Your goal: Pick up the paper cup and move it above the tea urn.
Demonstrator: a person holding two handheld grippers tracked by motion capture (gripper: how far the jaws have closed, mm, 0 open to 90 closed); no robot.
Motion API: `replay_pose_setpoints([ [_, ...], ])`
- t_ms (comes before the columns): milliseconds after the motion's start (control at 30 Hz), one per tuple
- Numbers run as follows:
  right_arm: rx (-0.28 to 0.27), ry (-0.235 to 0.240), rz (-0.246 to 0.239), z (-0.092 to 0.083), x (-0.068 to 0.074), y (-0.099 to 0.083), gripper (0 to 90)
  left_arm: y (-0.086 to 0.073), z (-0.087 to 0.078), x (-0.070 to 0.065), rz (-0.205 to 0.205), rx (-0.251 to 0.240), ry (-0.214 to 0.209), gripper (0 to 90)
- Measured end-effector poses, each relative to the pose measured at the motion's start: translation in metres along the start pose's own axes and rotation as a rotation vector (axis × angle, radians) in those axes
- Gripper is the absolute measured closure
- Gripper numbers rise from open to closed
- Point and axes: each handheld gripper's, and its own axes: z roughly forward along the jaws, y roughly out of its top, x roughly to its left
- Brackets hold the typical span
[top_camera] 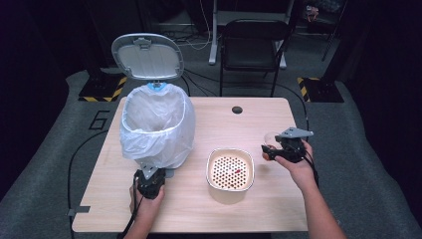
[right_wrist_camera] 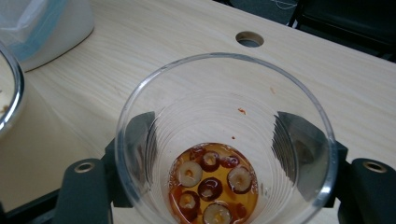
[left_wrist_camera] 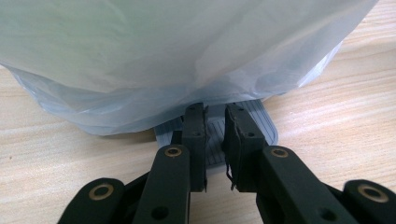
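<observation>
High view: right hand-held gripper (top_camera: 269, 151) clamps clear cup (top_camera: 272, 139) of tea and fruit slices, strainer bowl (top_camera: 230, 170) just left; left hand-held gripper (top_camera: 150, 180), shut, presses bin pedal (left_wrist_camera: 219, 128).

Clear plastic cup (right_wrist_camera: 224, 140), upright, held amber liquid and sliced fruit rounds; bin pedal (left_wrist_camera: 215, 128) lay flat under bag.

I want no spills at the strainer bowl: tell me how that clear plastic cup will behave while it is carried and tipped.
The clear plastic cup looks thin-walled, so it probably flexes under the right gripper, whose jaws clamp its sides. Only a shallow amber pool with fruit slices sits at the bottom, so it is likely light. The slices may slide out suddenly when tipped.
</observation>
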Motion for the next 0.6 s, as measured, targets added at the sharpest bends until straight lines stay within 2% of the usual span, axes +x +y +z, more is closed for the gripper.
replay_pose_setpoints([
  [200, 0.011, 0.025, -0.030, 0.001, 0.000, 0.016, 30.7, 0.000, 0.000, 0.000, 0.004, 0.003, -0.001, 78.6],
  [433, -0.003, 0.043, -0.064, 0.002, 0.004, 0.033, 31.0, 0.000, 0.000, 0.000, -0.002, 0.000, -0.003, 78.6],
  [467, -0.002, 0.047, -0.067, 0.002, 0.005, 0.036, 31.0, 0.000, -0.001, 0.001, 0.013, 0.006, -0.002, 78.6],
  [500, -0.006, 0.051, -0.067, 0.002, 0.006, 0.039, 31.0, 0.000, -0.001, 0.001, 0.004, 0.011, -0.005, 78.6],
  [600, -0.007, 0.061, -0.086, 0.003, 0.007, 0.046, 31.1, 0.000, -0.001, 0.001, 0.016, 0.005, -0.003, 78.6],
])
